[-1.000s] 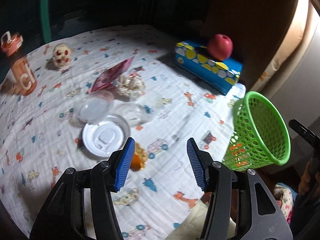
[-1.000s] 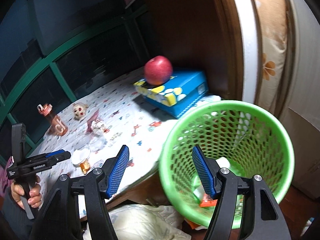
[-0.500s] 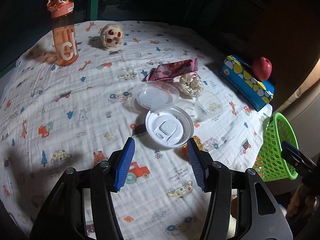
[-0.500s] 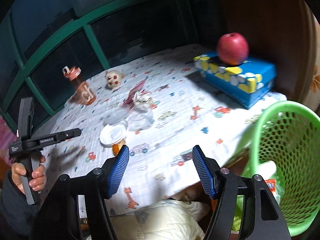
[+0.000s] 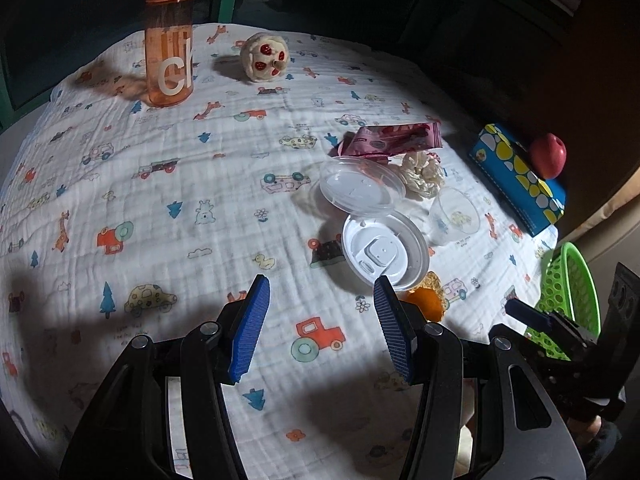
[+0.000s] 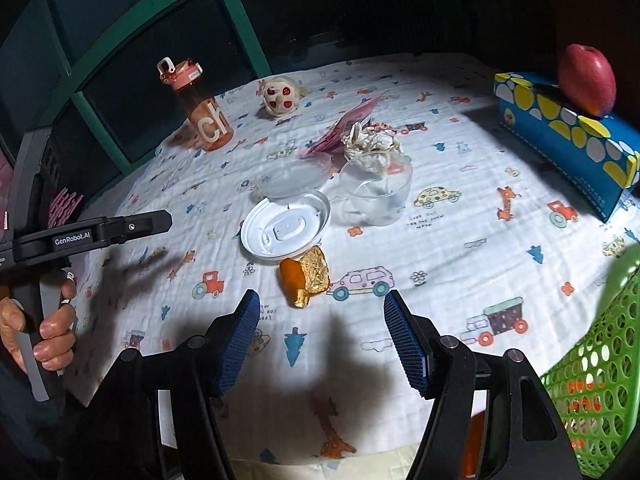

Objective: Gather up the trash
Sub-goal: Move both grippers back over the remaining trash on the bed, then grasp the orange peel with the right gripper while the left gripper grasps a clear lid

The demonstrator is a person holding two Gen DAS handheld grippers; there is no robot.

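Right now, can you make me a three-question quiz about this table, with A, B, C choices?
1. Where is the red apple?
A. in the green basket
B. on the blue box
C. beside the orange bottle

2. What colour is the basket?
A. green
B. red
C. white

3. What are the right gripper fingers doing?
A. squeezing the white lid
B. holding the clear cup
C. standing open, holding nothing

Answers: 1 B, the apple rests on top of the box. 2 A, its mesh wall is bright green. 3 C, only tablecloth shows between the blue pads.
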